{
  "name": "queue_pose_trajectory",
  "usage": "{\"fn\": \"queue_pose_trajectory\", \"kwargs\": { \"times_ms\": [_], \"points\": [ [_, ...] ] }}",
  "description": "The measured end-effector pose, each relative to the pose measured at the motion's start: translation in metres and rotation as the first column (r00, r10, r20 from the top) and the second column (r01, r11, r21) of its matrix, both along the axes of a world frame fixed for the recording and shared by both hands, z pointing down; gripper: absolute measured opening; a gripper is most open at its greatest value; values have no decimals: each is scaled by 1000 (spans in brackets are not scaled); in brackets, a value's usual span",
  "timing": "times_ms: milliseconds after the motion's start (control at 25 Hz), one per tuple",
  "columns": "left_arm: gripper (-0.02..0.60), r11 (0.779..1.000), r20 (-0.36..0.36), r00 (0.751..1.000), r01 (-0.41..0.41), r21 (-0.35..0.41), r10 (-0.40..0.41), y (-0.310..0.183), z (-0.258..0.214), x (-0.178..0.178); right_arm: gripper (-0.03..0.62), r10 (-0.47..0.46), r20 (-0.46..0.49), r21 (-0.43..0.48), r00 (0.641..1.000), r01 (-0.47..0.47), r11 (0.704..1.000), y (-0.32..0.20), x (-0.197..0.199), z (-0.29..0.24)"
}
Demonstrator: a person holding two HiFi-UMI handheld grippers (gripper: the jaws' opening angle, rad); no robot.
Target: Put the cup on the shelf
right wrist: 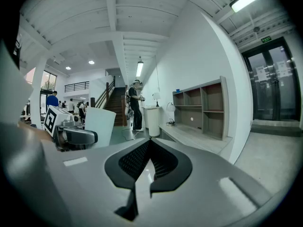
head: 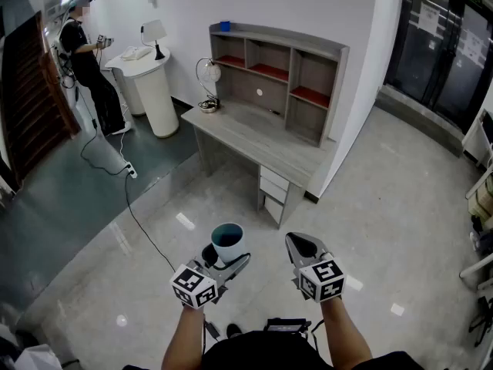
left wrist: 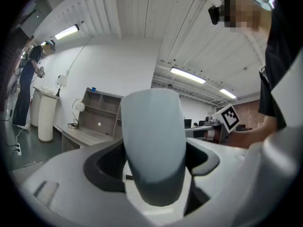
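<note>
A white cup (head: 227,241) with a teal inside stands upright between the jaws of my left gripper (head: 226,259), which is shut on its lower part. In the left gripper view the cup (left wrist: 152,136) fills the middle, the jaws pressed to both its sides. My right gripper (head: 299,243) is shut and empty, level with the left one and a little to its right. Its closed jaws (right wrist: 147,148) point toward the room, with the cup (right wrist: 99,126) off to their left. The grey shelf (head: 277,72) with red-floored compartments sits on a grey desk (head: 254,137) well ahead of both grippers.
On the desk's left end stands a round lamp (head: 208,79), and a small blue thing (head: 225,25) tops the shelf. Drawers (head: 273,195) hang under the desk. At back left a person (head: 88,60) stands by a white round counter (head: 150,87). A cable (head: 135,206) crosses the floor; glass doors (head: 447,45) are at right.
</note>
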State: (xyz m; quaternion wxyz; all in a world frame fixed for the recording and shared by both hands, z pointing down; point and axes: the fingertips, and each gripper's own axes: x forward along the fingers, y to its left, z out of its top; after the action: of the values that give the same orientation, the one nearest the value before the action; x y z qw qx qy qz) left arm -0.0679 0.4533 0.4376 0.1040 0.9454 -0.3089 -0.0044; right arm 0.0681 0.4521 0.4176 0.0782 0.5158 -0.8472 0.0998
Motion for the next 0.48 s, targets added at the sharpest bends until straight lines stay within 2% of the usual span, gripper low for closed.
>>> {"fn": "queue_pose_trajectory", "kwargs": {
  "times_ms": [480],
  "points": [
    [359,999,16,999,-29,14,29,6,-3,8,12,1,12,3,1000,-1,1000,3,1,-3]
  ]
}}
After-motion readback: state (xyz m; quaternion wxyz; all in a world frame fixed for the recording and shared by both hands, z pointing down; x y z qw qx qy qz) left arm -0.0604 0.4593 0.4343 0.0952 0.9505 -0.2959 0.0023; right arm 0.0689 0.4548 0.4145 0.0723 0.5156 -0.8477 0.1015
